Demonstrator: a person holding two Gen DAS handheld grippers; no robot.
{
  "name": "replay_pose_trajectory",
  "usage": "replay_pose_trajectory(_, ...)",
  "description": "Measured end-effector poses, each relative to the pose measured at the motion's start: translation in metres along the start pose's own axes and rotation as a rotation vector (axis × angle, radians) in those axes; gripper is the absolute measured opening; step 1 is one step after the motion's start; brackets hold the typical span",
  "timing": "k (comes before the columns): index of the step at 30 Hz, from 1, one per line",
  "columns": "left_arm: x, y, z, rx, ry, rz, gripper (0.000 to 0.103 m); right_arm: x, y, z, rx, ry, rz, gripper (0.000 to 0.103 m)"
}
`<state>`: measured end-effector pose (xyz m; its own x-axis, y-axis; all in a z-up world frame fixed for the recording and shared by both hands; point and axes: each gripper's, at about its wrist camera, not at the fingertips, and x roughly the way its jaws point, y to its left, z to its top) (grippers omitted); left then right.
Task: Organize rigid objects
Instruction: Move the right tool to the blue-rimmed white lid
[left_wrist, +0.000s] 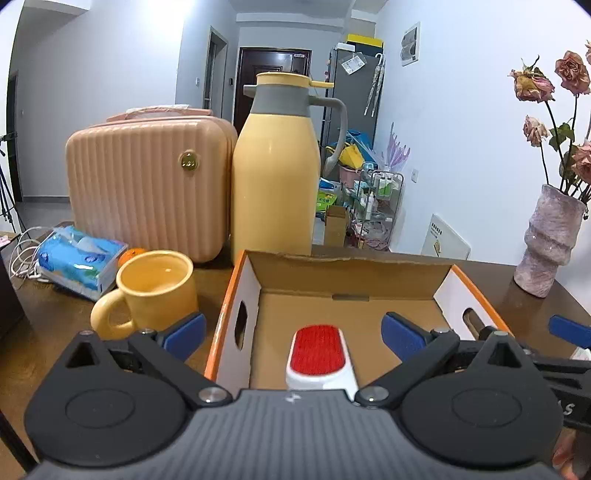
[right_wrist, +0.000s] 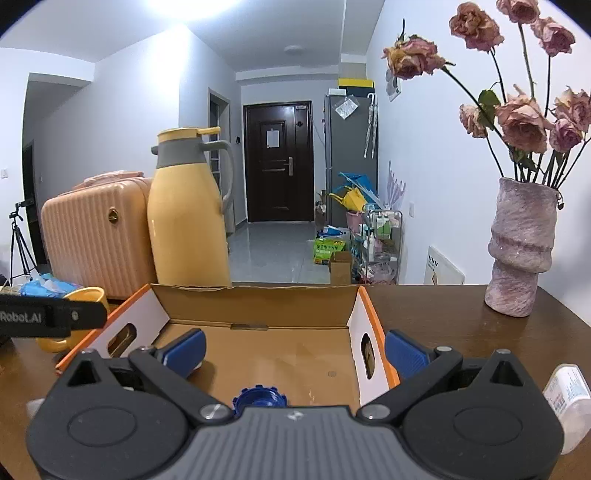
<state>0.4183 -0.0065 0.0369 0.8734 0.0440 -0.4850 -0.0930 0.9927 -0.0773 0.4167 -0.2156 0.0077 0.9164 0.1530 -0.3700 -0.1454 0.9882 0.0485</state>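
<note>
left wrist view, at the bottom of the frame, showed my left gripper (left_wrist: 293, 334) with its blue pads spread wide and nothing clamped between them. just below the gap, at lower centre, lay a white lint brush (left_wrist: 320, 356) with a red pad, resting on the floor of the open cardboard box (left_wrist: 351, 271); the pads did not touch it. left of the box i saw a yellow mug (left_wrist: 157, 286) on the brown table (left_wrist: 44, 332), and behind it, at mid left, a blue tissue pack (left_wrist: 79, 260). farther back stood a pink case (left_wrist: 147, 177) and, just beside it, a tall yellow thermos jug (left_wrist: 275, 173). a pinkish vase (left_wrist: 550, 240) with dried roses stood at the right edge.

in the right wrist view, my right gripper (right_wrist: 295, 352) was likewise wide open and empty, over the same box (right_wrist: 258, 299). a blue ridged cap (right_wrist: 260, 396) peeked out at bottom centre, inside the box, its body hidden by the gripper housing. at lower right a white bottle (right_wrist: 567, 397) lay on the table outside the box. the jug (right_wrist: 188, 210) and vase (right_wrist: 522, 251) stood beyond.
</note>
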Motion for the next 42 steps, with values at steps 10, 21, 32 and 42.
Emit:
replay_pose_trajectory(10,-0.029,0.016,-0.025,-0.019,-0.044,-0.009,0.103,-0.044,0.007,-0.019,-0.019,-0.067,-0.019,0.103)
replay_pose_trajectory(21,-0.067,0.029,-0.056,0.005,-0.083,-0.003,0.103,-0.092,0.014,-0.050,-0.013,-0.075,-0.017,0.103)
replay_pose_trajectory(32,-0.096,0.052,-0.098,0.013,-0.053,-0.011,0.103,-0.132,0.017,-0.088,-0.003,-0.018,-0.045,0.103)
replay_pose_trajectory(42,-0.111,0.067,-0.124,0.018,-0.031,-0.049,0.103,-0.157,0.016,-0.122,-0.022,0.073,-0.092,0.103)
